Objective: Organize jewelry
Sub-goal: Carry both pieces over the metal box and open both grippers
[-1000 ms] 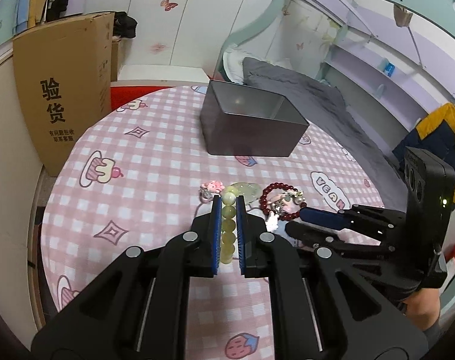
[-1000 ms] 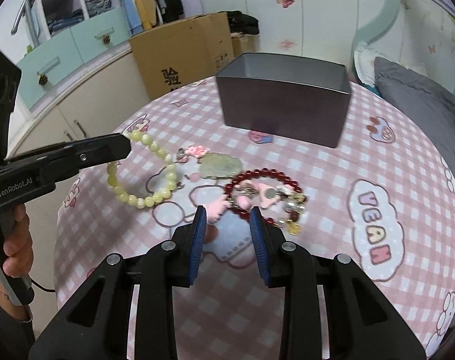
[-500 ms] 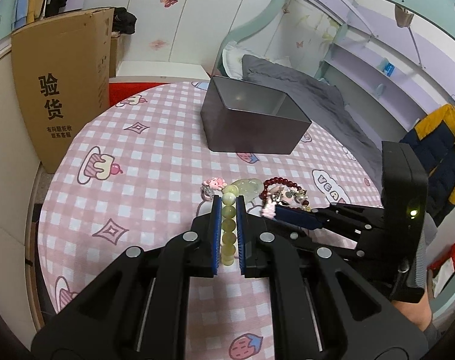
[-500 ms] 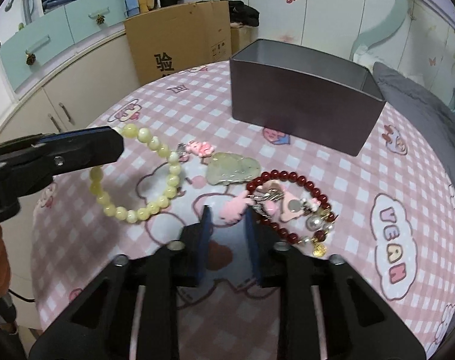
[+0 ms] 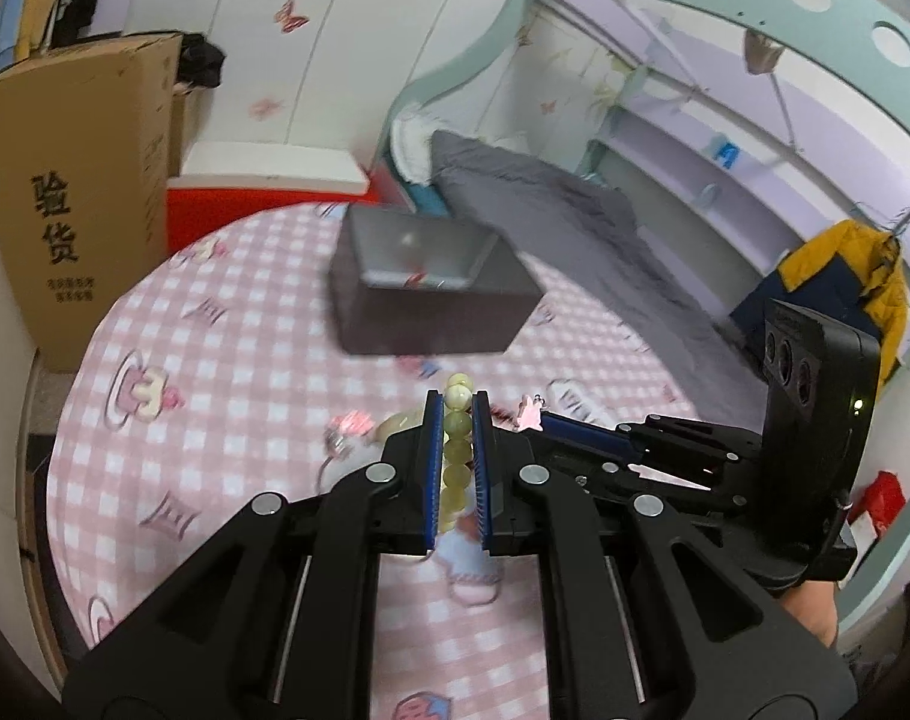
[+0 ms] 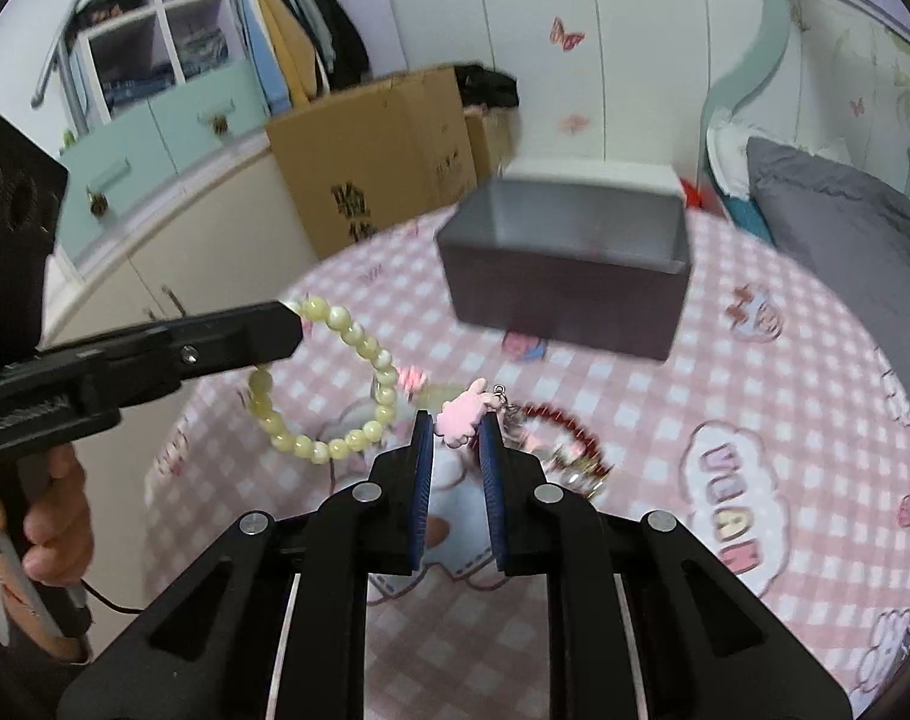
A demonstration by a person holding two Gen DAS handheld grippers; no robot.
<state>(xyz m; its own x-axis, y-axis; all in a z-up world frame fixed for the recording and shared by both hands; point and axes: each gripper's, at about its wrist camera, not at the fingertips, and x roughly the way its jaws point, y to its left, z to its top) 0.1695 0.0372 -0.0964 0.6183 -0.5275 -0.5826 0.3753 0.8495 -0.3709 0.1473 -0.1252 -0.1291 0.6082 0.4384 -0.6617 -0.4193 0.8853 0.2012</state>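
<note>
Now left gripper (image 5: 457,414) clamps yellow bracelet (image 6: 347,384) – right gripper (image 6: 457,420) pinches pink charm (image 6: 462,414), both nr box (image 6: 566,282).

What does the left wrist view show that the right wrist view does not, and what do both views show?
Only the left wrist view shows the yellow and navy jacket and the right gripper from the side, pinching the pink charm.

Only the right wrist view shows the whole yellow-green bead bracelet as a loop hanging from the left gripper, the dark red bead bracelet, and the hanging clothes.

Both show the grey box, the cardboard box and the pink checked tablecloth.
</note>
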